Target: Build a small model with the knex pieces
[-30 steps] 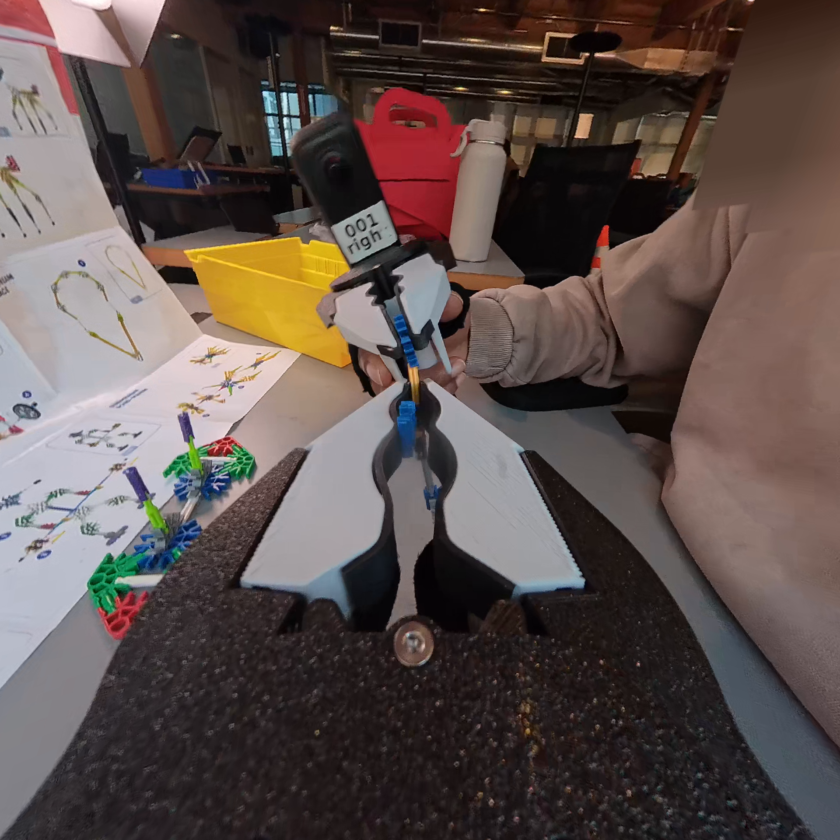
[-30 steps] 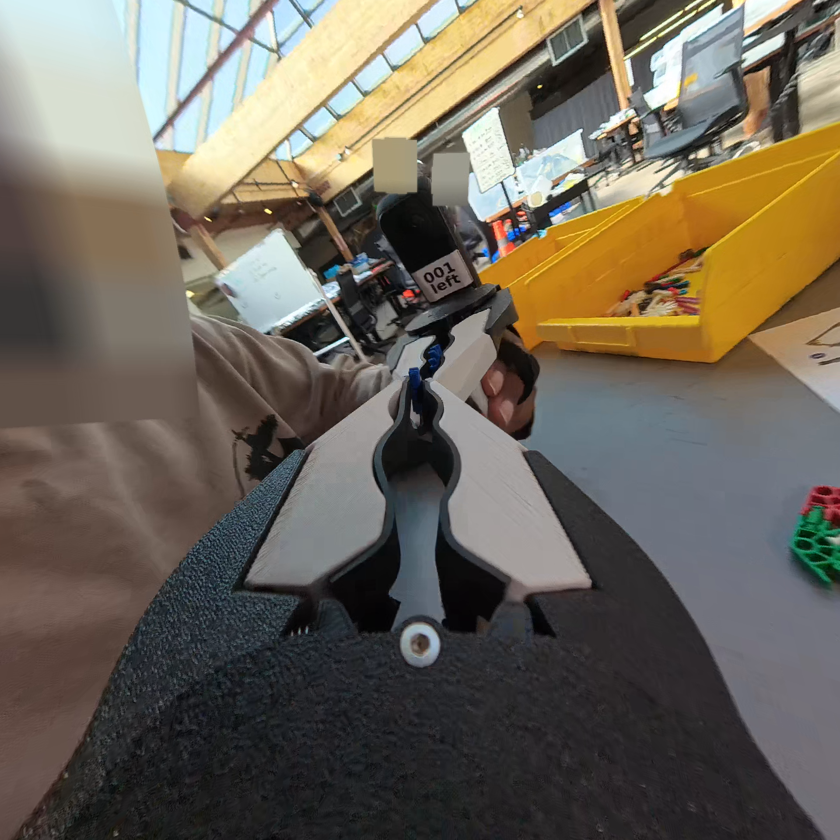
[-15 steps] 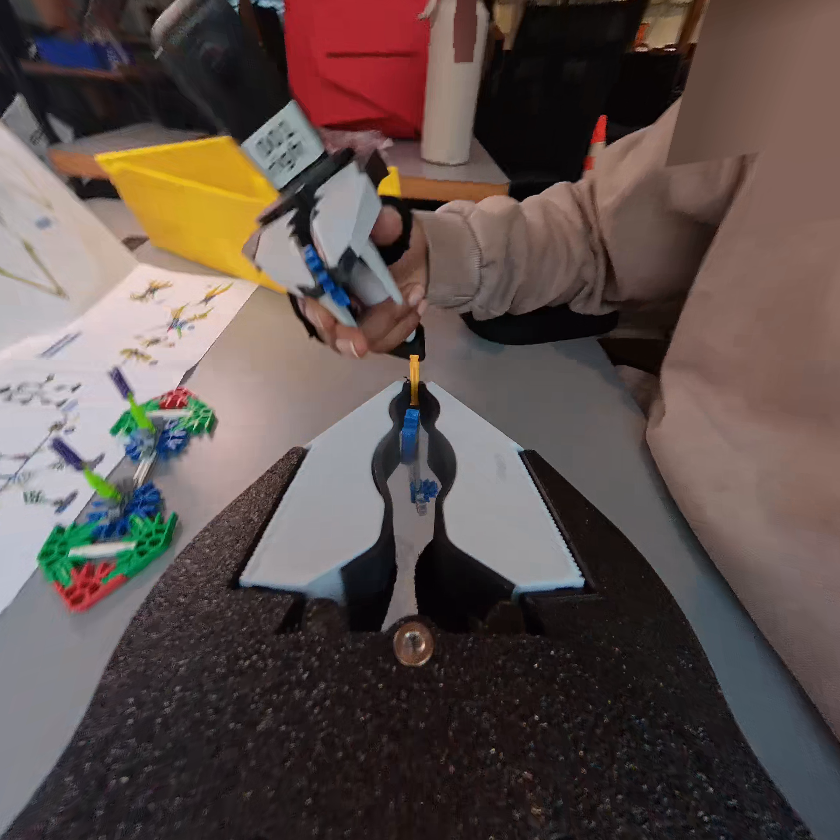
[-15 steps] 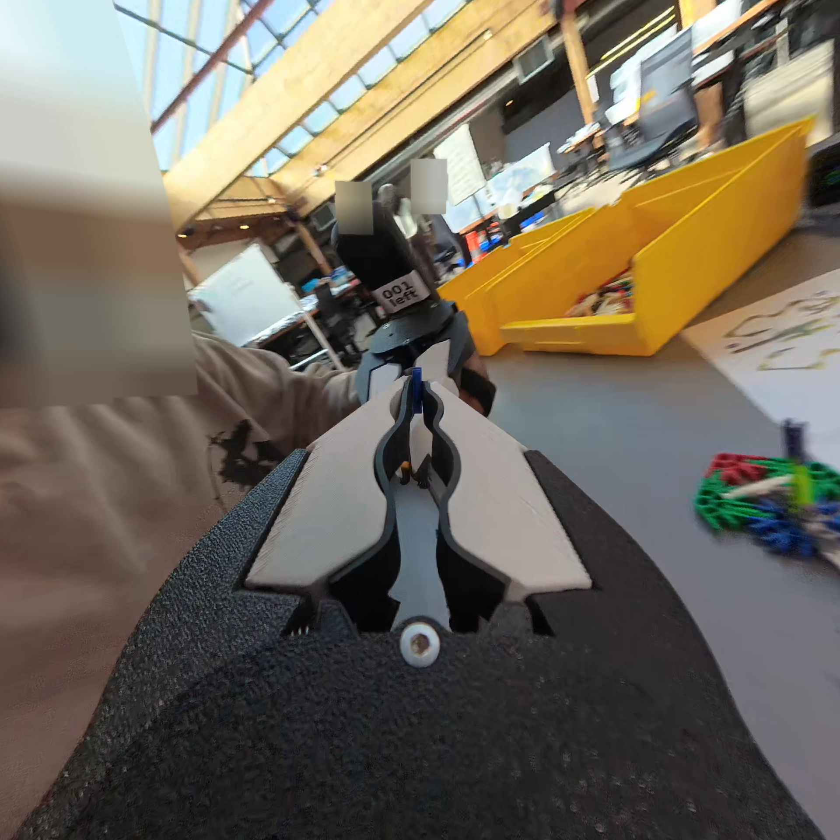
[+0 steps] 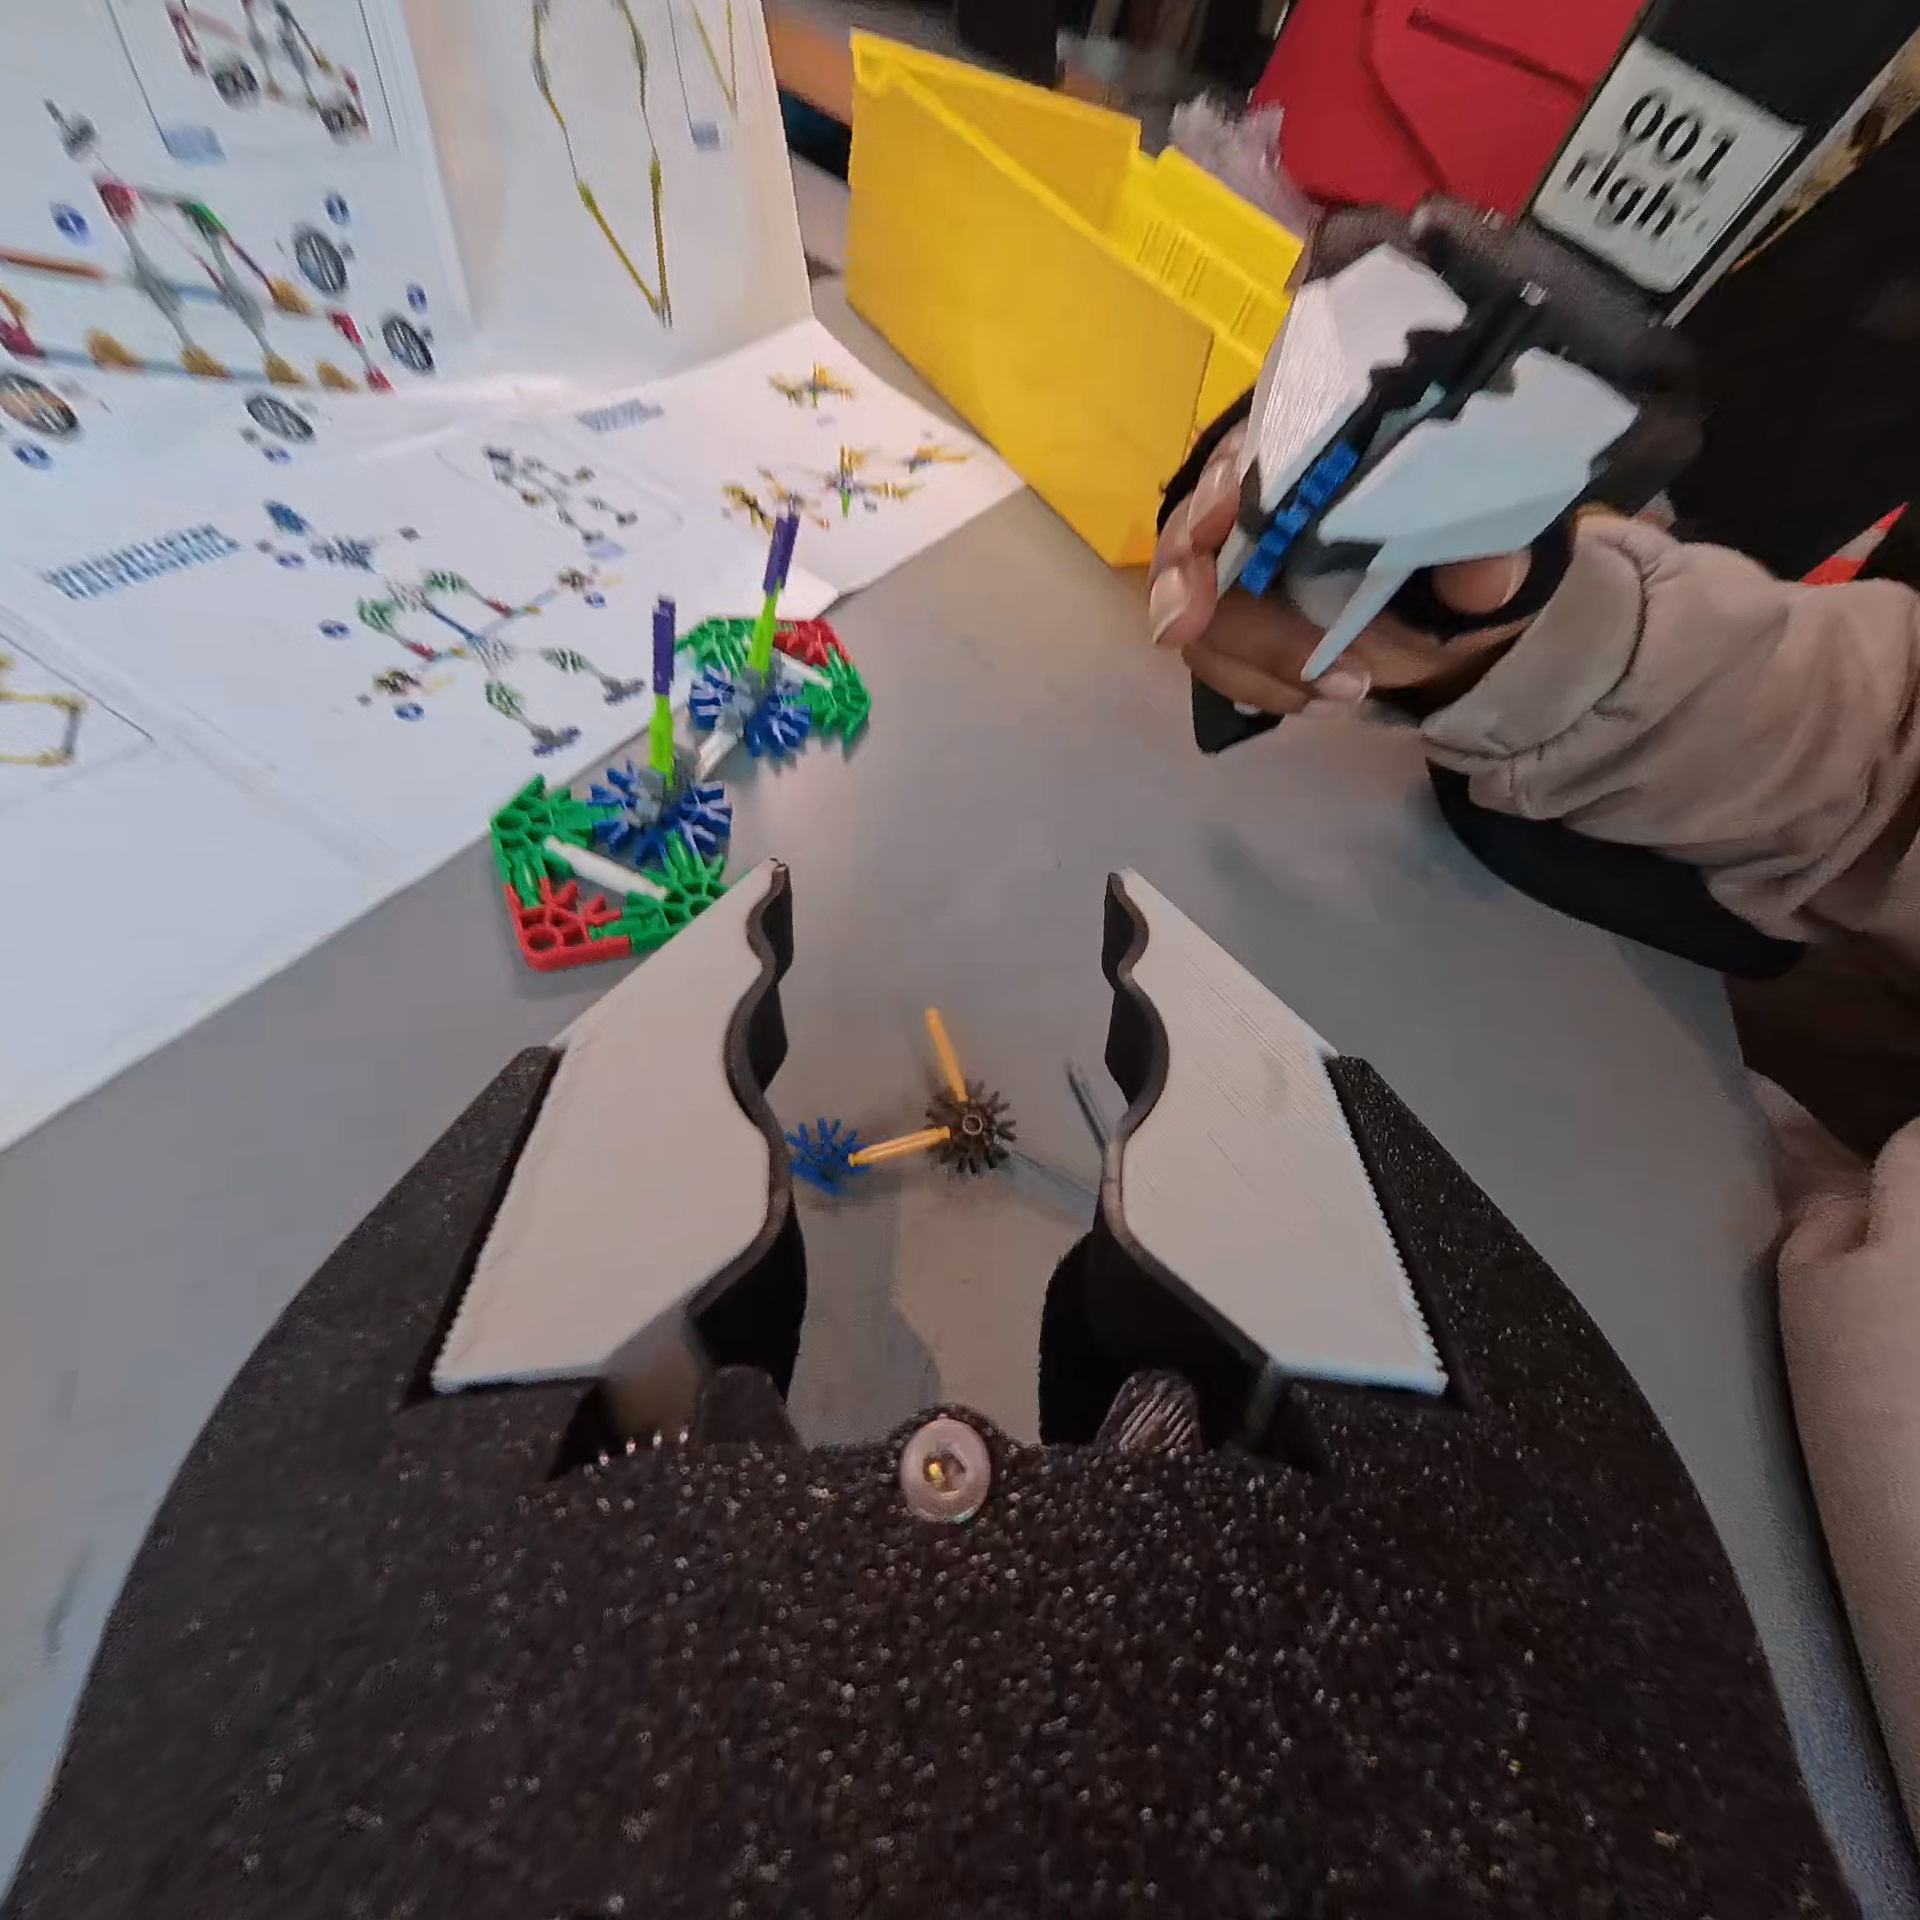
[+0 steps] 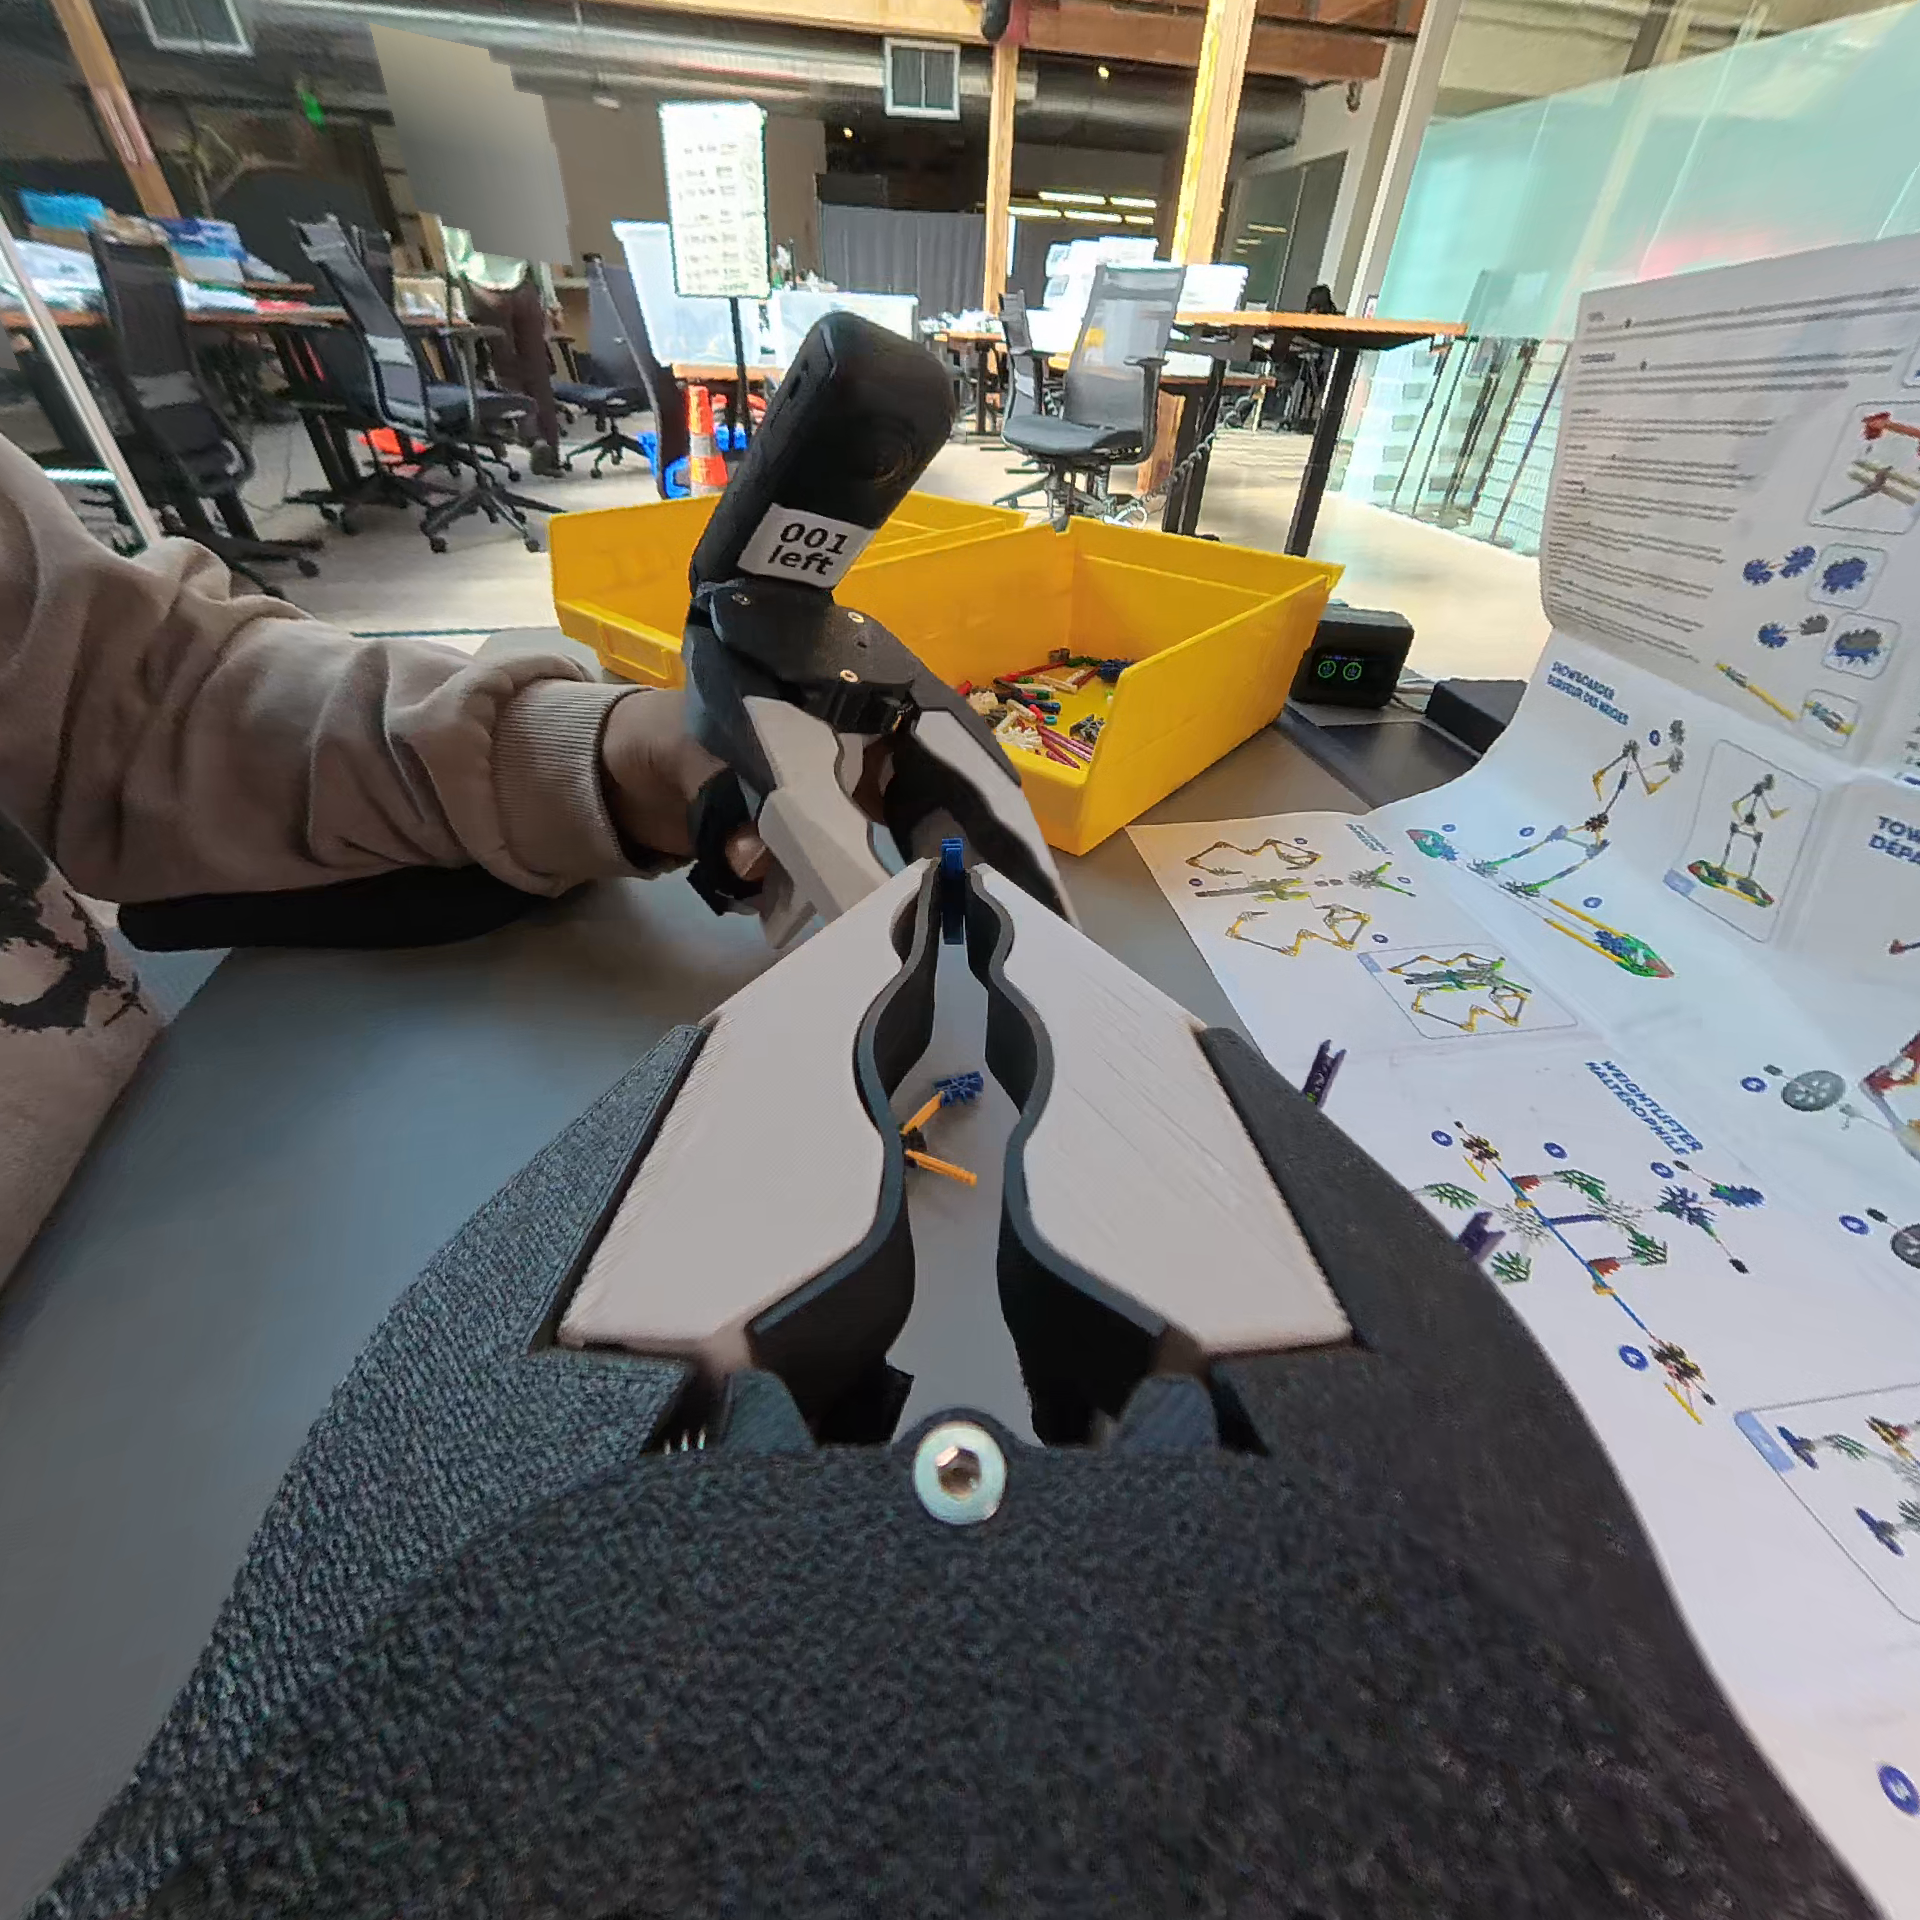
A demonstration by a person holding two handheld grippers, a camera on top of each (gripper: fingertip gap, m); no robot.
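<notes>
Left gripper [image 5: 940,899] is hovering spread wide, empty, over the small rod-and-connector piece [image 5: 914,1127] lying on the table [image 5: 1039,748]. Right gripper [image 6: 953,904] is pinching a blue piece [image 6: 952,868], raised clear.

We see both views bright, with soft daylight and only weak shadows on the grey table [image 5: 1039,727]. The left wrist view is blurred, most at the instruction sheets [image 5: 312,520] far left. The right wrist view is sharper. Straight lines bend near the edges.
</notes>
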